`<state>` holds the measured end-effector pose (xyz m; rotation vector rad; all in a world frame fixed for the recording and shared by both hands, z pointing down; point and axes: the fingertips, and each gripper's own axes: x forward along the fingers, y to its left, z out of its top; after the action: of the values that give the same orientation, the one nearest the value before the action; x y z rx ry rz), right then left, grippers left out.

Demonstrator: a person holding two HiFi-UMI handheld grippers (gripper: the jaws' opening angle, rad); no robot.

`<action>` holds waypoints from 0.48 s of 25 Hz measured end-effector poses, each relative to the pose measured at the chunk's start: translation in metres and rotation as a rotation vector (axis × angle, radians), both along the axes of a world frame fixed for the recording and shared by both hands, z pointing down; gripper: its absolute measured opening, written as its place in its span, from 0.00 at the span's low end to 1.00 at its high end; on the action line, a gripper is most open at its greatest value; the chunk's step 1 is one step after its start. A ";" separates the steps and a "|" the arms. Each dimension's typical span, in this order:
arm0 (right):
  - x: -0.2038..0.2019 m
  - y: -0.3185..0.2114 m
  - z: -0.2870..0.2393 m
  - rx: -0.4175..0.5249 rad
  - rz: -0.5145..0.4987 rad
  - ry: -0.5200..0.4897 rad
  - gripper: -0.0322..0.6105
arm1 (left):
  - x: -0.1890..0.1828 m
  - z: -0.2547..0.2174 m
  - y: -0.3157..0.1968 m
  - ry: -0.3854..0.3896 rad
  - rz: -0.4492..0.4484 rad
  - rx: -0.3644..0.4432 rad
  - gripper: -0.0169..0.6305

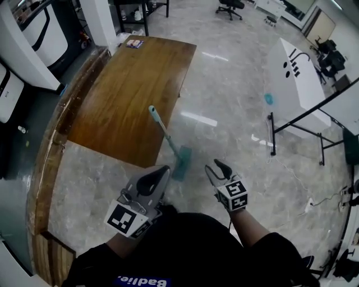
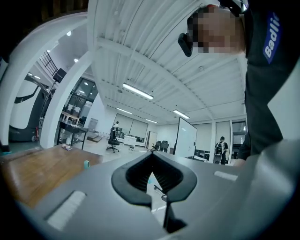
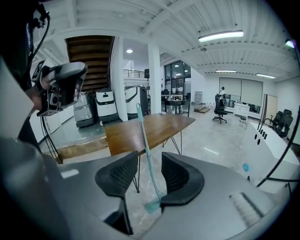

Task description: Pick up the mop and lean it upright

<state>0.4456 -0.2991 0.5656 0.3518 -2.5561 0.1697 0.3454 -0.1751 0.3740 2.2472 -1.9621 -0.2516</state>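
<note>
A teal mop (image 1: 166,134) stands tilted on the grey floor. Its flat head (image 1: 182,162) is down and its handle top rests against the front edge of the brown wooden table (image 1: 129,95). Both grippers hang close in front of me, apart from the mop. My left gripper (image 1: 162,169) is shut with nothing in it (image 2: 153,157). My right gripper (image 1: 216,165) is open and empty. In the right gripper view the mop handle (image 3: 144,136) and head (image 3: 152,205) show beyond the gap between its jaws (image 3: 150,157), well clear of the pads.
A long wooden kerb (image 1: 50,162) runs along the left, with white machines (image 1: 39,33) behind it. A white board on a black frame (image 1: 297,78) stands at the right. A white cable (image 1: 291,174) lies on the floor. An office chair (image 1: 230,7) is far off.
</note>
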 end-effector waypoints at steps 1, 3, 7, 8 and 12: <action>0.010 0.001 -0.002 -0.003 0.009 -0.016 0.30 | 0.009 -0.004 0.000 -0.012 0.002 -0.006 0.06; 0.030 0.004 -0.006 -0.014 0.025 -0.049 0.27 | 0.028 -0.008 0.002 -0.032 -0.003 -0.016 0.06; 0.078 0.012 -0.017 -0.010 0.027 -0.111 0.14 | 0.067 -0.015 0.005 -0.063 -0.062 -0.027 0.06; 0.091 0.014 -0.020 -0.004 0.020 -0.129 0.10 | 0.077 -0.015 0.005 -0.070 -0.077 -0.035 0.06; 0.134 0.023 -0.025 -0.024 -0.010 -0.171 0.06 | 0.121 -0.011 0.009 -0.078 -0.120 -0.082 0.06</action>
<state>0.5796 -0.2765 0.5408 0.3274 -2.7215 0.2352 0.4665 -0.1666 0.3635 2.1229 -2.1092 -0.0955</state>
